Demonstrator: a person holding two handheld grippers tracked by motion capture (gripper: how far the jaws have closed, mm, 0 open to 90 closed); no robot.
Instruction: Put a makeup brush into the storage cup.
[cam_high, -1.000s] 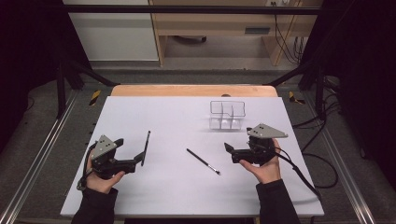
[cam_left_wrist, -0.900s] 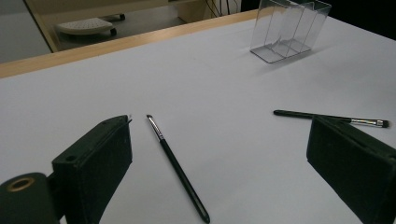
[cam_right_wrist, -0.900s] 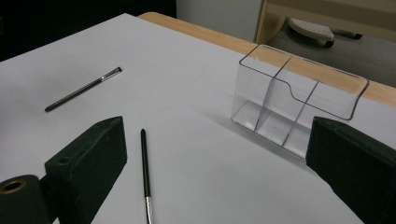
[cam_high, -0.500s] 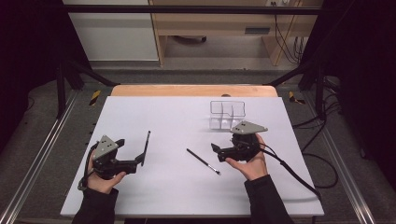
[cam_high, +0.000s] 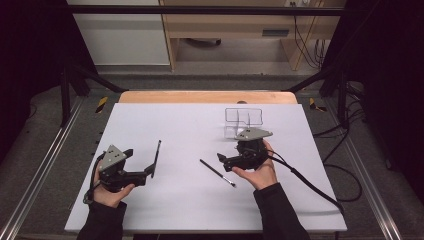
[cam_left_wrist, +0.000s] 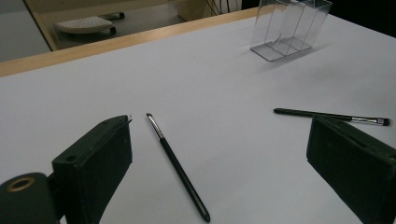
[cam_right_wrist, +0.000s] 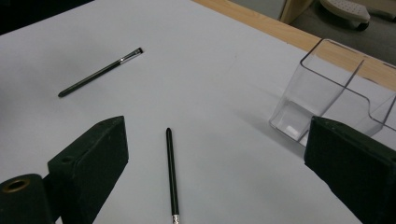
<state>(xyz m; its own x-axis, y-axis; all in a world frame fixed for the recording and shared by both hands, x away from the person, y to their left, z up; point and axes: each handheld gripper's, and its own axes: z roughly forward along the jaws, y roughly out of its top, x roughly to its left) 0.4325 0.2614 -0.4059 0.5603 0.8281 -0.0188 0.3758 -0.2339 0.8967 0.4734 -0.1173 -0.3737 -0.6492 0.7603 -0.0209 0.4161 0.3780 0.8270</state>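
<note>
The right gripper (cam_high: 223, 159), jaws wide apart and holding nothing, hovers just beside a thin black brush (cam_right_wrist: 172, 173) lying flat on the white worktop (cam_high: 190, 125). The left gripper (cam_high: 152, 169), also wide apart, is near a second brush (cam_left_wrist: 177, 166).

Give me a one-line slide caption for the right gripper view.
Open right gripper poised over a thin black makeup brush, clear acrylic organizer to its right, second brush farther off.
</note>
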